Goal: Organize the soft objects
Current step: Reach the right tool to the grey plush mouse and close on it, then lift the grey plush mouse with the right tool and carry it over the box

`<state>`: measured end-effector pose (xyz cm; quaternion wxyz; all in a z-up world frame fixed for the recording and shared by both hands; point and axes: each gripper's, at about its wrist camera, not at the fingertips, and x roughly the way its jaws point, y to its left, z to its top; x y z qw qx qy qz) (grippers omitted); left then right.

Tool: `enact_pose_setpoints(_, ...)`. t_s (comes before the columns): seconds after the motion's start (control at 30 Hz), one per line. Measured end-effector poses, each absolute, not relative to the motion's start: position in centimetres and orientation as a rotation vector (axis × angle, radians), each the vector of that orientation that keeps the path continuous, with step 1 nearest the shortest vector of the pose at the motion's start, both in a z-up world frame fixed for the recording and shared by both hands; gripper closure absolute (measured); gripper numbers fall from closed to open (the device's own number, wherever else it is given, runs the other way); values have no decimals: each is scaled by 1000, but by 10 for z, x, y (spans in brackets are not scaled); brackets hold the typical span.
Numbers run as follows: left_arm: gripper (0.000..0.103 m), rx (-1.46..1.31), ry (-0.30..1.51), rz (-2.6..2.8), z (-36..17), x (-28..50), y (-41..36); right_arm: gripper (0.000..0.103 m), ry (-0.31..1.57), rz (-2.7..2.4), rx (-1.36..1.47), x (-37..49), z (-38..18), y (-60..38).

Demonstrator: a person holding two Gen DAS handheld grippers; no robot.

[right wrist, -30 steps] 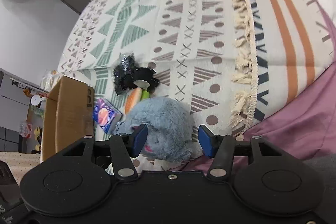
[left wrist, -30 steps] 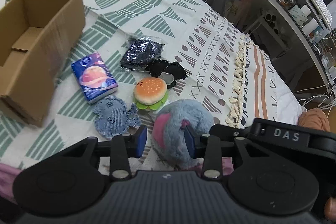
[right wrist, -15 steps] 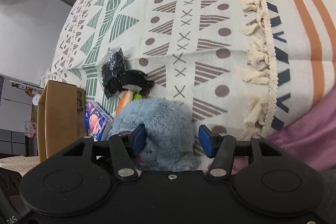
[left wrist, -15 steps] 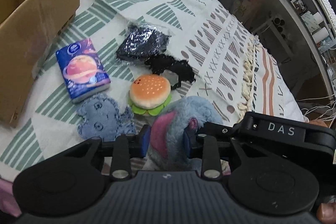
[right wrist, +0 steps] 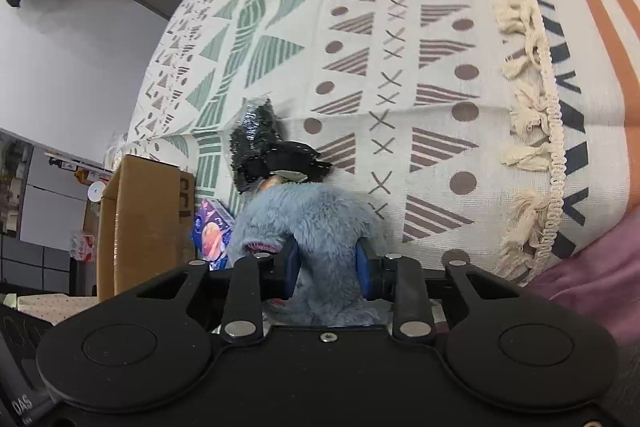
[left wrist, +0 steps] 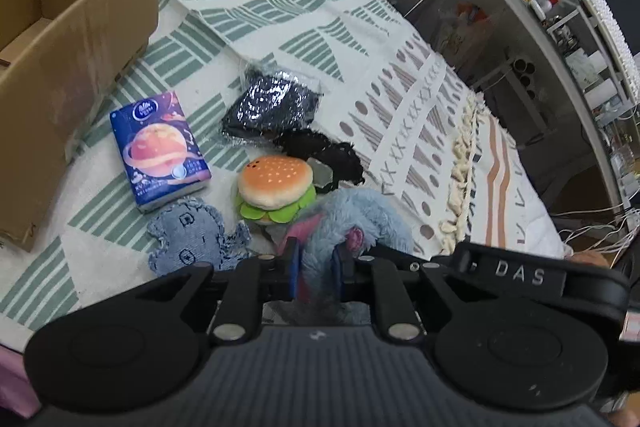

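at the bottom centre, the blue plush toy (left wrist: 356, 223) is now being squeezed by both the left gripper (left wrist: 315, 267) and the right gripper (right wrist: 326, 267), newly closed, ready for lifting toward the box (left wrist: 72, 27).

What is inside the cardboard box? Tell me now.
The cardboard box is open on top; the left wrist view shows only bare brown inner walls and a flap. Most of its floor is cut off by the frame edge, so whether anything lies there is unknown.
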<state>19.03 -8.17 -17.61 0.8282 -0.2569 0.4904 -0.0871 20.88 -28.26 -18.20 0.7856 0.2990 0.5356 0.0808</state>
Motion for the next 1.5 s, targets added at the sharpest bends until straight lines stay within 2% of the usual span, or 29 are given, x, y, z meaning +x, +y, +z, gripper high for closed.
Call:
enact_pose_setpoints(0.27, 88, -547, 963, -224, -148, 179, -73, 77, 1064, 225, 687, 190, -158, -288)
enact_pose_setpoints(0.8, 88, -603, 867, -276, -112, 161, -36, 77, 944, 209, 596, 166, -106, -250)
enact_pose_setpoints(1.5, 88, -741, 706, -202, -78, 145, 59, 77, 847, 337, 499, 177, -54, -159)
